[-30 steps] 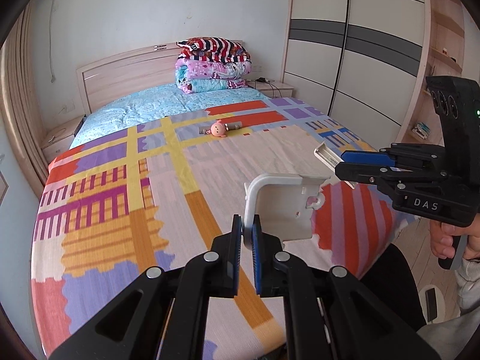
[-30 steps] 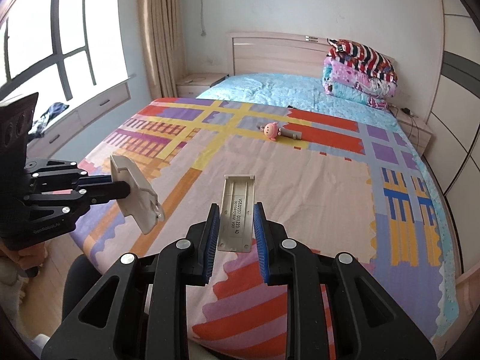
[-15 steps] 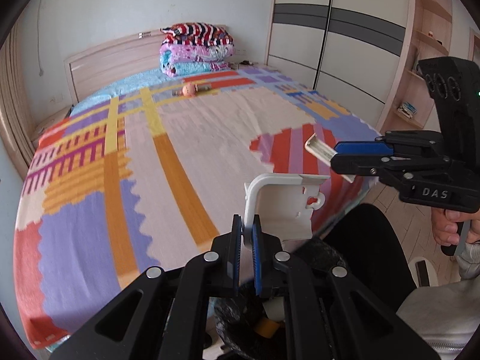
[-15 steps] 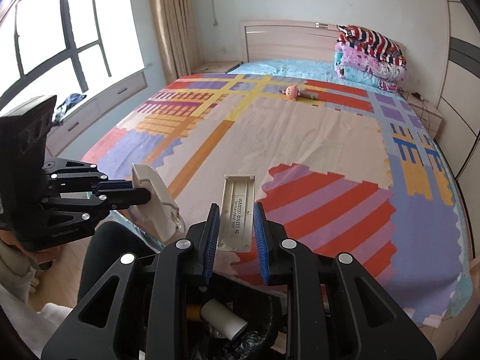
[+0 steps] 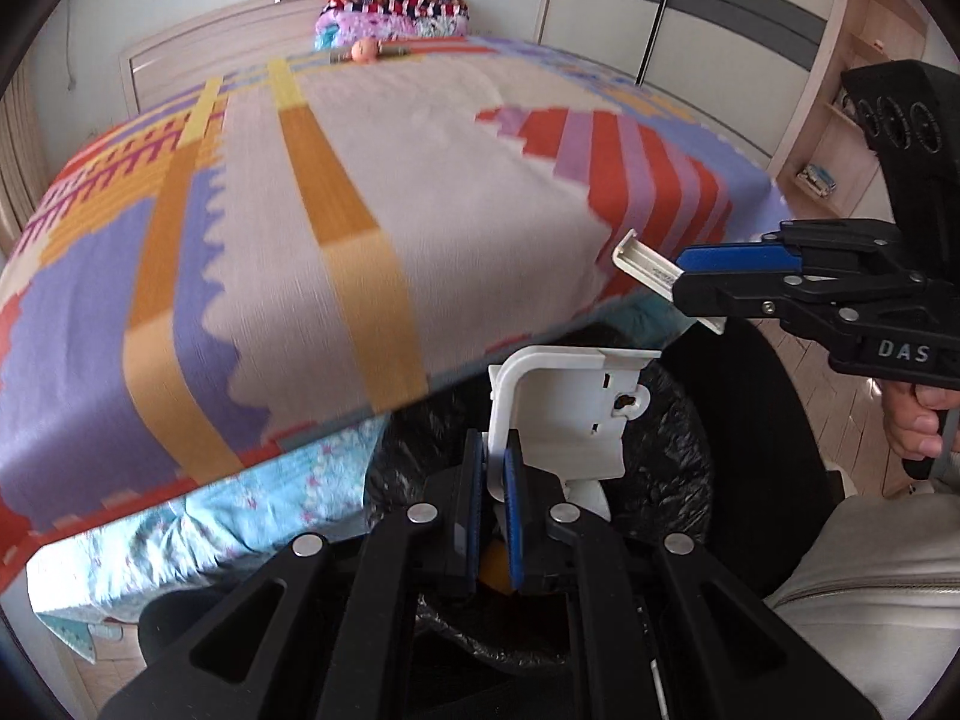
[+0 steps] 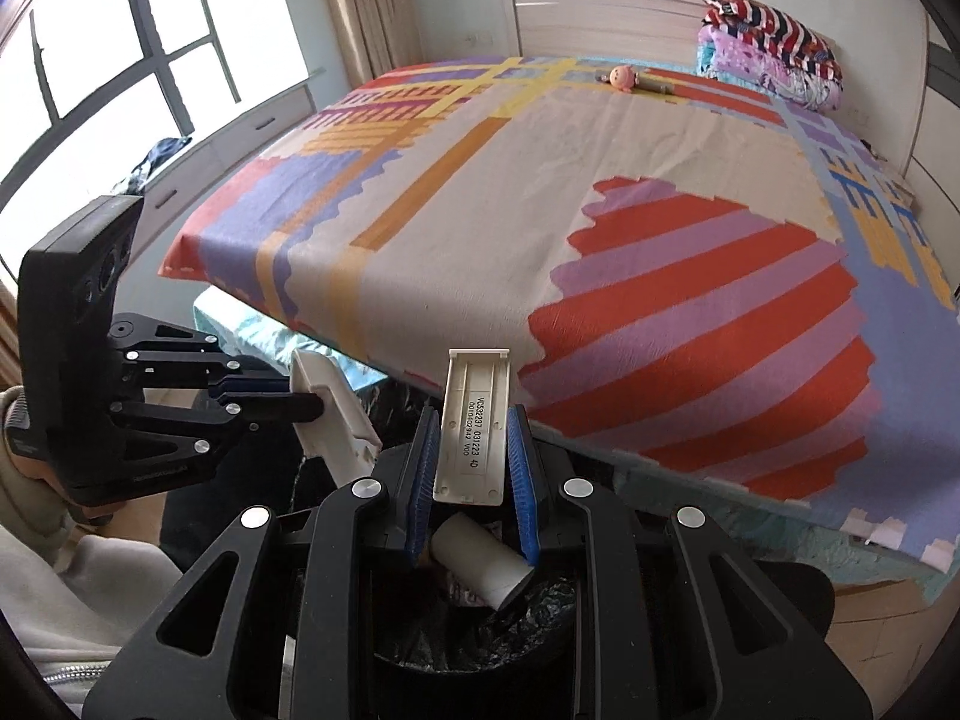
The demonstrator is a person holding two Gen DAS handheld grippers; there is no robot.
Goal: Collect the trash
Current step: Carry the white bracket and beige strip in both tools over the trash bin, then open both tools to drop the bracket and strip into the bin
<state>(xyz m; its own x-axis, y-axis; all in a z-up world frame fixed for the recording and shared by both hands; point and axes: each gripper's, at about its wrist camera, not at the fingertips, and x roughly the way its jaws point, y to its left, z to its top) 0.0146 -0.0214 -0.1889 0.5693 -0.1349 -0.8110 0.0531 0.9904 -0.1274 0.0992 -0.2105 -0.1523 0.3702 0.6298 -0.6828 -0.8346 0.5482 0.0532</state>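
Below your hands, at the foot of the bed (image 6: pixel 456 252) with its patchwork cover, stands a round black bin lined with a black plastic bag (image 6: pixel 540 606); a white cardboard tube (image 6: pixel 480 558) lies inside it among other scraps. Your left hand-held gripper (image 5: pixel 493 474) is pinched nearly closed on the thin edge of a white angular plastic bracket (image 5: pixel 570 414), held upright above the bin's mouth. Your right hand-held gripper (image 6: pixel 471 456) clamps, at a narrow opening, a flat cream plastic cover with a printed label (image 6: pixel 474 426), also over the bin. Both hand-held grippers tilt steeply downward.
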